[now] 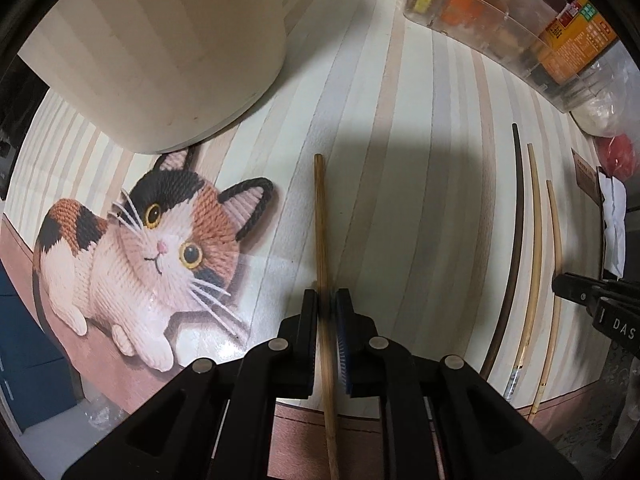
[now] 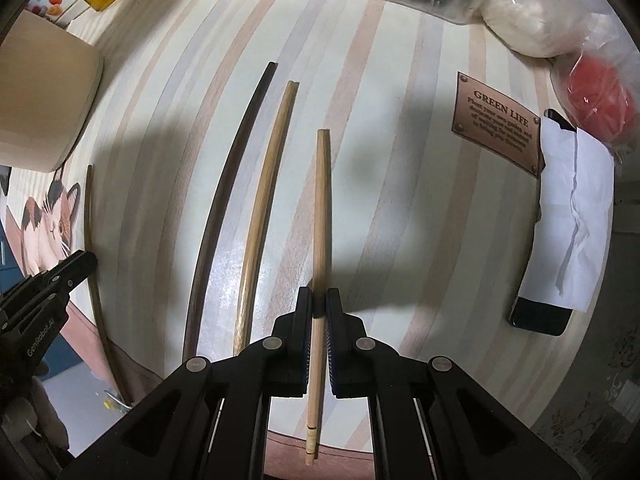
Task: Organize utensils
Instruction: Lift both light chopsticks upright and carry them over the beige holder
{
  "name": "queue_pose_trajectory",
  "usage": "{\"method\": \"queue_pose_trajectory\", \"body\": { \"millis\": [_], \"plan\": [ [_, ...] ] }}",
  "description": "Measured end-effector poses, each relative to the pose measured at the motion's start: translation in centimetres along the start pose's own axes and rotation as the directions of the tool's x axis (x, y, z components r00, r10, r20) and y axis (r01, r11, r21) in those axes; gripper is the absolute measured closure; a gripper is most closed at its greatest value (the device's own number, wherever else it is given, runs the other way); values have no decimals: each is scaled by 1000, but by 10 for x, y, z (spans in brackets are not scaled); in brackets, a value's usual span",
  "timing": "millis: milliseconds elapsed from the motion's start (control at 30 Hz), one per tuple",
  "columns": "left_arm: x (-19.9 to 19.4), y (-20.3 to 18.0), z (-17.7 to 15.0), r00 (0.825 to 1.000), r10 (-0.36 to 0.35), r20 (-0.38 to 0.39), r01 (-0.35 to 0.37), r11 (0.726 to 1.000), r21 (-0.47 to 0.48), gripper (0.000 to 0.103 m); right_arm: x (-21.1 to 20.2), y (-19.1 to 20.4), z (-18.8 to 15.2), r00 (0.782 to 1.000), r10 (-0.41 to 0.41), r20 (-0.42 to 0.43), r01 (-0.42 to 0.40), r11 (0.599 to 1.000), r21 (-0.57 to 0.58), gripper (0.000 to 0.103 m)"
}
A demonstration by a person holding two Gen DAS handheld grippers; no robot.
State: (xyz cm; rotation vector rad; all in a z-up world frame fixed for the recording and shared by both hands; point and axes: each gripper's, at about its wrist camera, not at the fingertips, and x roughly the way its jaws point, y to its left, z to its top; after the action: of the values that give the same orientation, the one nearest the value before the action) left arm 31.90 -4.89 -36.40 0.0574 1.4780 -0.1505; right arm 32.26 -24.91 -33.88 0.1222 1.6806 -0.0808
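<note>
Pinching a brown chopstick near mid-length, the left gripper has its jaws shut on it; the right gripper likewise clamps a pale chopstick. Both sticks lie on the striped tabletop, light, stiff and probably slippery, so mid-shaft holds suit. Beside them rest a dark chopstick and a tan chopstick. Lower ends hide behind the fingers; the clear bin is cut off.

Four chopsticks show: one dark, three wooden; two grippers, one cream container.
</note>
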Motion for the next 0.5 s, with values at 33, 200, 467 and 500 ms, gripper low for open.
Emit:
{"method": "queue_pose_trajectory", "body": {
  "millis": [33, 200, 467, 500],
  "plan": [
    [2, 0, -1, 1000, 0, 0, 0, 1000, -2, 94, -2, -12, -1, 1000, 2, -3, -2, 1000, 0, 96],
    [1, -2, -4, 1000, 0, -3, 0, 1000, 2, 94, -2, -20, 0, 1000, 3, -21, -3, 1000, 3, 96],
    [-5, 1, -7, 1000, 4, 2, -4, 1000, 18, 94, 7, -21, 4, 1000, -22, -19, 22, 1000, 6, 95],
    [-5, 1, -7, 1000, 4, 2, -4, 1000, 19, 94, 7, -20, 4, 1000, -24, -19, 25, 1000, 7, 95]
  ]
}}
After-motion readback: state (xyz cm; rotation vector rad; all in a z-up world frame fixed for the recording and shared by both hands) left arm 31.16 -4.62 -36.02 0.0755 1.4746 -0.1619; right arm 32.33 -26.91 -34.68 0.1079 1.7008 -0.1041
